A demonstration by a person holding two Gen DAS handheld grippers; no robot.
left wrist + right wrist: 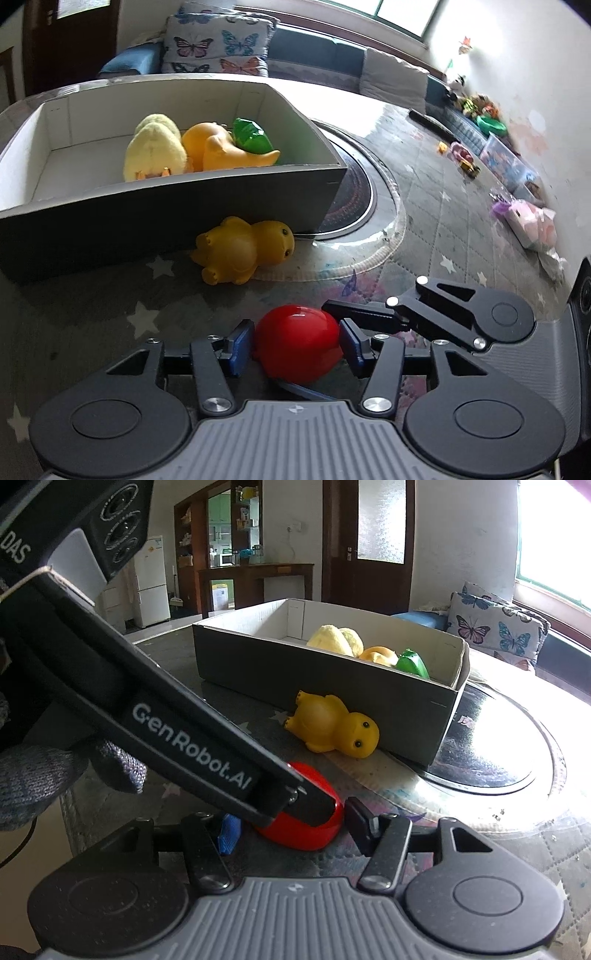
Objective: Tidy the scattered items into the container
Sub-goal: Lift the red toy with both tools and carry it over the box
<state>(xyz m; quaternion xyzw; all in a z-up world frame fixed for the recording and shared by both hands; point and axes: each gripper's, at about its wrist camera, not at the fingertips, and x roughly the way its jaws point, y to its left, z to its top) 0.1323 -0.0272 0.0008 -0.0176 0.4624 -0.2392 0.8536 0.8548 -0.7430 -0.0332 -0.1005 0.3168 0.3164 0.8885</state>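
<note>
Resting on the desk, red toy (297, 341) between both tongs, left tongs (295, 345) open, right tongs (291, 829) state unclear, box (166, 218) behind.

Glossy red plastic toy (297, 341); matt cardboard box (177, 206); fuzzy plush chick (155, 155).

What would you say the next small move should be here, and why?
Probably draw the left tongs back off the red toy. Their jaws stand wide around it, apparently not pressing, and their body crosses over the right tongs, which also bracket the toy on the mat. Clearing out would let the right tongs carry it to the box.
</note>
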